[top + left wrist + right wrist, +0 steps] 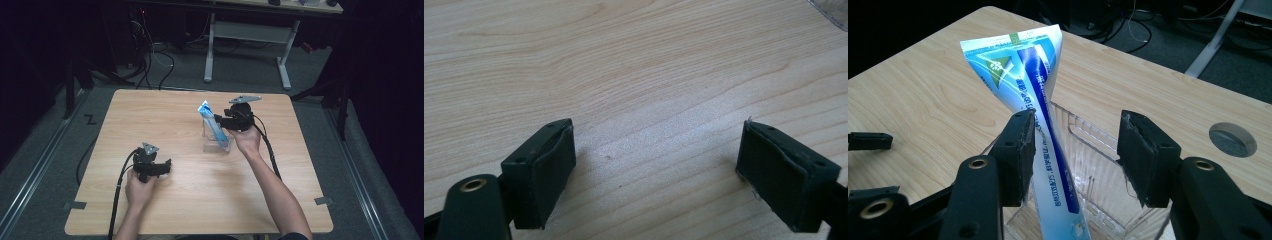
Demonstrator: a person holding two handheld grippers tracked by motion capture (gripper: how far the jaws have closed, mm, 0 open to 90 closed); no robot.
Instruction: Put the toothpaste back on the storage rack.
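Toothpaste tube stands in clear plastic holder on wooden table

The right gripper (1075, 155) brackets the tilted tube (1040, 125) inside the holder (1098, 165), jaws apart, one pad touching it; the left gripper (656, 170) rests open nearby.

The left hand (138, 189) holds the left tongs (159, 169) low at the near left, forearm entering from the bottom edge. Its jaws stand wide apart with nothing between them. The right arm reaches forward, and the right hand (246, 140) holds the right tongs (220, 121) raised, pointing left. Its jaws stand partly apart; the pads press on nothing.
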